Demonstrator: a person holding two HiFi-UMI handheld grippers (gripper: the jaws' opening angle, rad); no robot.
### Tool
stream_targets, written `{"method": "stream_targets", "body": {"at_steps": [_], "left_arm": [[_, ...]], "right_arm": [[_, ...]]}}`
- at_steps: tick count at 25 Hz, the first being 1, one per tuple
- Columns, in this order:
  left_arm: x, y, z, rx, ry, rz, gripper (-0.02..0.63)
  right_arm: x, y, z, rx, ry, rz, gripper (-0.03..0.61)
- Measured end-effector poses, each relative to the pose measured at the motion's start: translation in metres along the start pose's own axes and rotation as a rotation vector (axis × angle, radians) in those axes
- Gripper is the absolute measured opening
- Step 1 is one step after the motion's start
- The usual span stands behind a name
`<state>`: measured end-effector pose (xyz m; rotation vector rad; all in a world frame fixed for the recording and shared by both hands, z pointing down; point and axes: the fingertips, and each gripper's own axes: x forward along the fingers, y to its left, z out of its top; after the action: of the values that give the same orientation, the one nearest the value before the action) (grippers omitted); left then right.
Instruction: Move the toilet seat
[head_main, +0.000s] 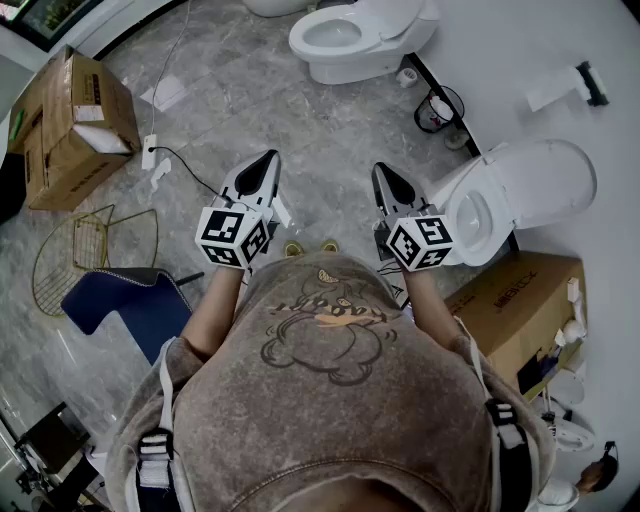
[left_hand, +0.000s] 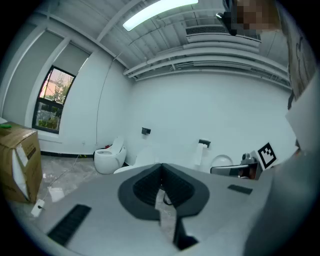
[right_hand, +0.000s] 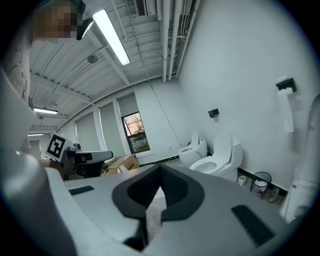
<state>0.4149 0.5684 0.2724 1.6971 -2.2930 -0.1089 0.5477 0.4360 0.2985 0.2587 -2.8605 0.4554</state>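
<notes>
A white toilet (head_main: 500, 205) stands against the wall on my right, its lid (head_main: 550, 180) raised and the seat ring (head_main: 472, 218) down on the bowl. My right gripper (head_main: 381, 170) hovers just left of this toilet, apart from it, its jaws shut on nothing. At the same height, further left over the floor, my left gripper (head_main: 268, 156) is likewise shut and empty. The left gripper view shows the left gripper (left_hand: 161, 167) with its pads together; the right gripper view shows the same of the right gripper (right_hand: 161, 170).
A second toilet (head_main: 350, 40) stands further along the wall, with a small bin (head_main: 438, 108) between the two. Cardboard boxes sit at the left (head_main: 70, 125) and the right (head_main: 520, 310). A wire basket (head_main: 90, 250), a blue chair (head_main: 130, 300) and a power strip (head_main: 150, 150) lie to my left.
</notes>
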Motion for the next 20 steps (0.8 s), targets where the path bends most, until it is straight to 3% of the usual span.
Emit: {"method": "stream_targets", "body": {"at_steps": [11, 20], "left_arm": [[0.007, 0.024, -0.004, 0.002, -0.007, -0.029, 0.009], [0.019, 0.048, -0.002, -0.012, -0.002, -0.044, 0.009]], "right_arm": [[0.016, 0.01, 0.001, -0.023, -0.054, -0.033, -0.002], [0.045, 0.011, -0.011, 0.022, -0.044, -0.055, -0.002]]}}
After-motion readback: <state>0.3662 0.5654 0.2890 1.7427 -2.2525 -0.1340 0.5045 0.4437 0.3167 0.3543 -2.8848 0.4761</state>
